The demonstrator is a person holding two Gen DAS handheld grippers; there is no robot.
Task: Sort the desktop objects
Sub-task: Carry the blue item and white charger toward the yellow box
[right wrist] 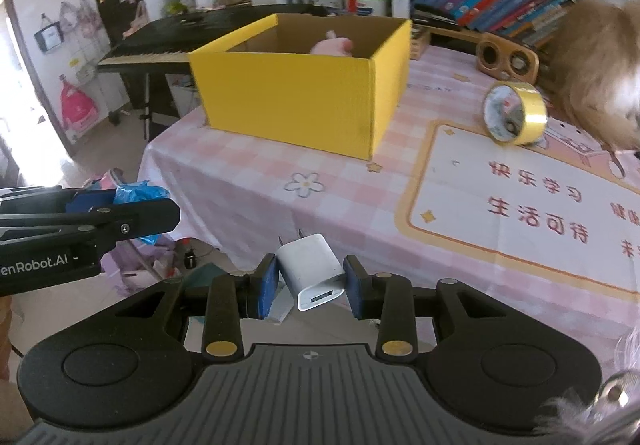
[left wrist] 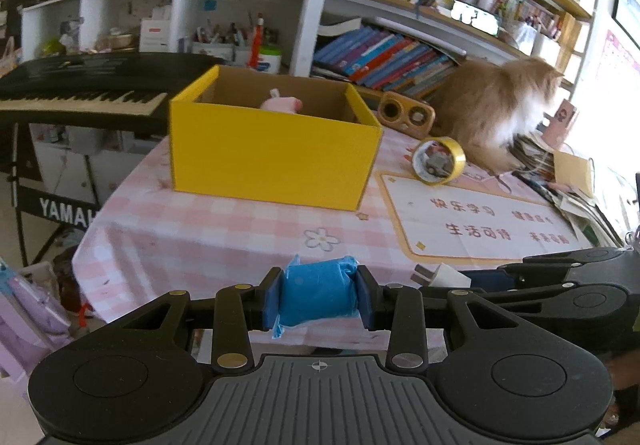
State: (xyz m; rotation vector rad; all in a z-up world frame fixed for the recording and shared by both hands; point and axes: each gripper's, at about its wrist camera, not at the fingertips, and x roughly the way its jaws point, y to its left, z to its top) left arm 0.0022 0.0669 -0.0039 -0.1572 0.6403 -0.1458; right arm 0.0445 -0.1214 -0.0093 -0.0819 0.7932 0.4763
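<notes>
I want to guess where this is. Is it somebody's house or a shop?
Most likely a house, maybe a study: crowded bookshelves, a piano keyboard and a fluffy cat sitting on the checked tablecloth.

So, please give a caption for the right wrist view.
Right tongs holding a white charger, facing the yellow box.

- A table (left wrist: 224,229) under a pink-and-white checked cloth, with a small flower printed near the front edge.
- A yellow cardboard box (left wrist: 272,161), open at the top, stands on the cloth near the left corner.
- A roll of yellow tape (left wrist: 439,161) rests on edge — just right of the box.
- A printed mat (left wrist: 480,229) with red characters lies flat.
- A wooden speaker (left wrist: 406,113) stands behind the box.
- A furry ginger cat (left wrist: 496,117) sits at the back — beside a stack of papers (left wrist: 560,181).
</notes>
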